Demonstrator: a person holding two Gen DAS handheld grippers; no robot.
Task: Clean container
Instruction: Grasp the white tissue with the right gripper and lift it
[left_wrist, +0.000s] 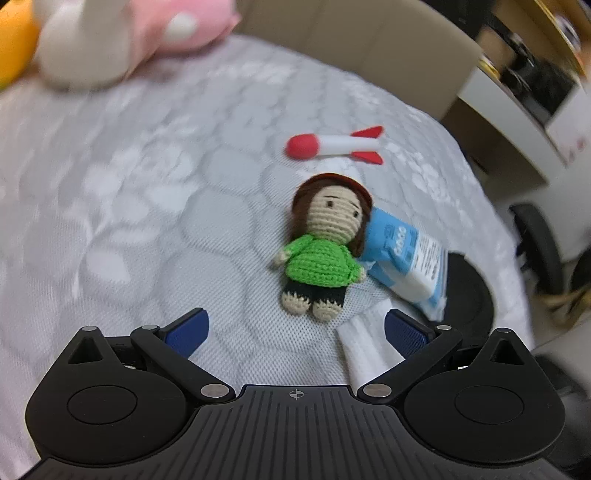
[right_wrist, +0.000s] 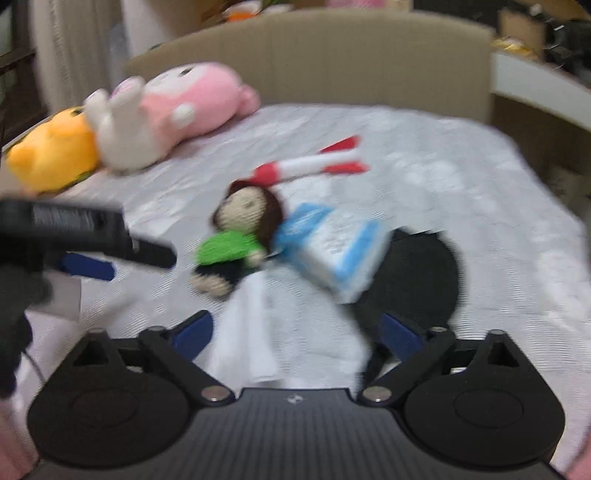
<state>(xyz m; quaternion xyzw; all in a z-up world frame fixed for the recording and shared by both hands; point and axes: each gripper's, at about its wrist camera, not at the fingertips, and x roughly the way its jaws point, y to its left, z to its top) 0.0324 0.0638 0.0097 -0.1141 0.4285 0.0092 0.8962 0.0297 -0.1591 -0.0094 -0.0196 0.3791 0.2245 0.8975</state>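
Both tongs hover low over a bed (left_wrist: 110, 206) w/ a grey-white patterned cover. Left tongs (left_wrist: 295, 334) are spread wide, nothing between the blue pads; a white tissue (left_wrist: 364, 347) lies on the cover just inside the right-hand pad, not gripped. Right tongs (right_wrist: 297, 334) are also spread wide and hold nothing; the same white tissue (right_wrist: 245, 332) lies in the gap, nearer the left-hand pad. Right view is motion-blurred.

Task item: a round black container (left_wrist: 469, 295) lies flat on the bed near its right edge, partly covered by a blue-and-white tissue pack (left_wrist: 410, 258) resting on it. In the right view the container (right_wrist: 417, 280) sits just ahead of the right-hand pad, pack (right_wrist: 332, 247) overlapping its left side.

A crochet doll (left_wrist: 321, 247) in a green top lies face up, head touching the pack. Beyond it, apart, lies a red-and-white toy rocket (left_wrist: 332, 146). At the far left of the bed are a pink-and-white plush (right_wrist: 166, 114) and, touching it, an orange plush (right_wrist: 51, 155). Beige headboard (right_wrist: 332, 55) behind. The left tongs (right_wrist: 88, 266) show at the left edge of the right view.
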